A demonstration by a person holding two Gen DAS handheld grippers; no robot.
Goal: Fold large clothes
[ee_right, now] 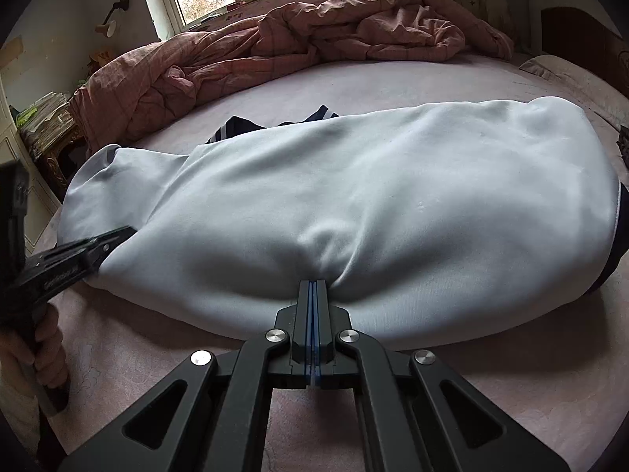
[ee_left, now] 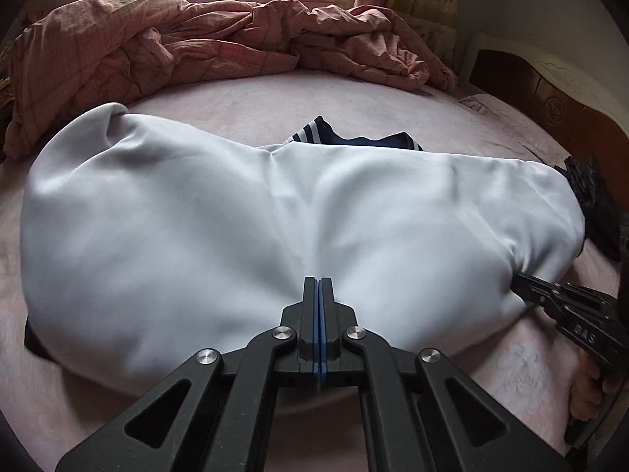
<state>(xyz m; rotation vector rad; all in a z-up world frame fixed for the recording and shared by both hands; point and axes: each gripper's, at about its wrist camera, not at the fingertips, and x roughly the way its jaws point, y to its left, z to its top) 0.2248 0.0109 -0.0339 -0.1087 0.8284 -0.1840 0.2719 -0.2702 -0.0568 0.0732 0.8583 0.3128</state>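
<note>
A pale grey garment (ee_left: 236, 216) lies spread across the bed (ee_left: 373, 98) near its front edge. The left hand-held gripper (ee_left: 319, 281) and right hand-held gripper (ee_right: 313, 283) each pinch its near hem, jaws clenched on cloth.

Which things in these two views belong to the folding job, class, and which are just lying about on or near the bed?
Part of the job:
- white garment with navy trim
- left gripper, shut on its near edge
- right gripper, shut on the same edge

Just lying about:
- crumpled pink quilt
- dark item by the garment's end
- stacked papers beside the bed
</note>
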